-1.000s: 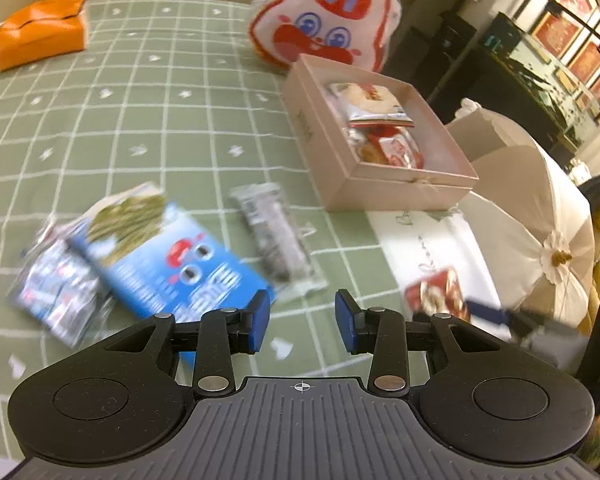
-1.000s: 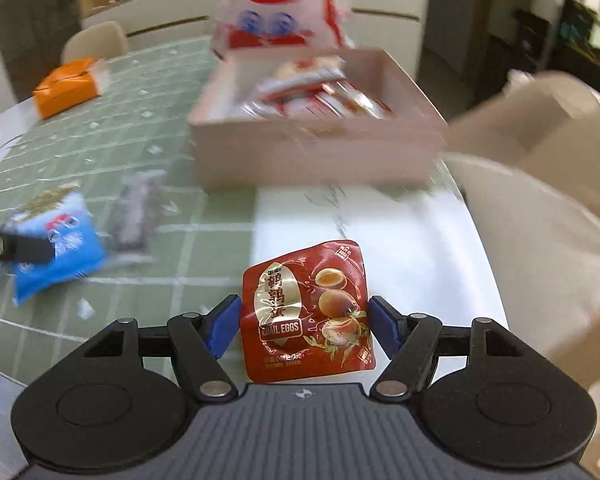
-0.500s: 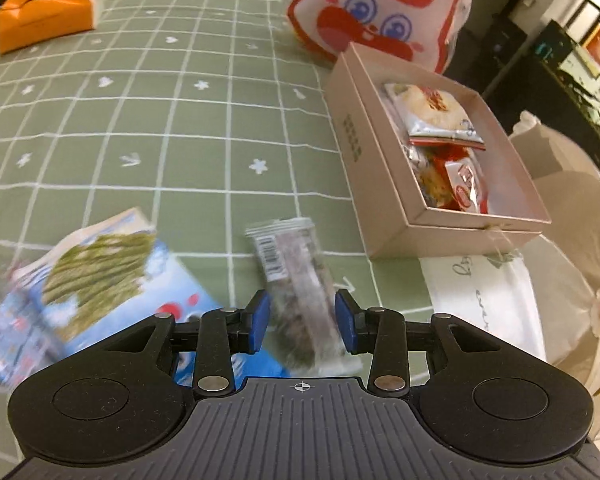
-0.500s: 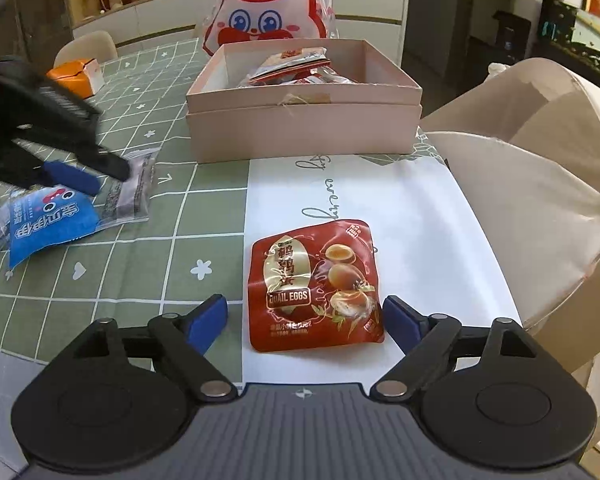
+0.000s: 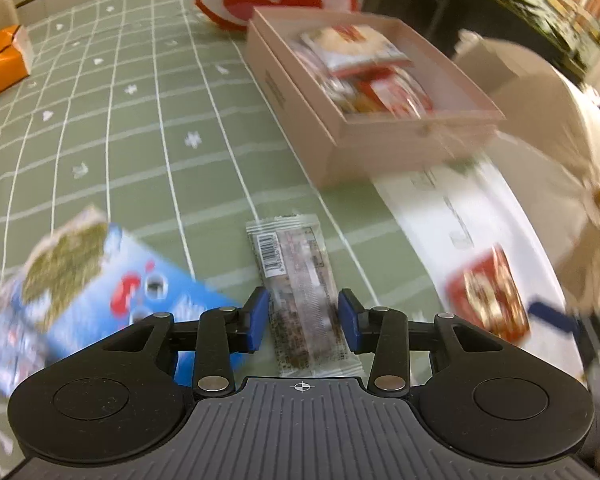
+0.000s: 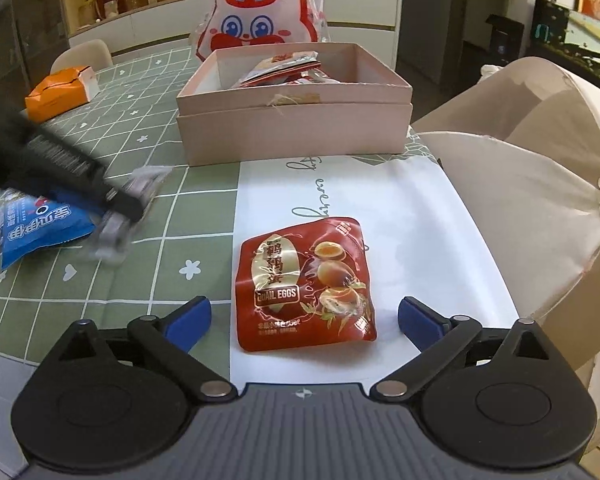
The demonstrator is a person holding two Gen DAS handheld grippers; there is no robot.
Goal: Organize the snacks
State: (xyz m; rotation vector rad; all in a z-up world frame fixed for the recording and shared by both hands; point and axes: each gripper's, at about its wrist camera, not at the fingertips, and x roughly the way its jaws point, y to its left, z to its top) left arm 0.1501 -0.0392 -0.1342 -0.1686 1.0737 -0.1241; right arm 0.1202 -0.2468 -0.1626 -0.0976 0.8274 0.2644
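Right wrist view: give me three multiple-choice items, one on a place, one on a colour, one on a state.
1. The red quail-egg pouch lies on:
A the white paper sheet
B the pink cardboard box
C the orange carton
2. The checked tablecloth is:
A blue
B green
C yellow
3. The right gripper is:
A shut on the pouch
B shut on nothing
C opening, pouch between its fingers, untouched

Key: A, white paper shows all round the pouch; B, green squares with white lines; C, both blue pads stand clear of the pouch.
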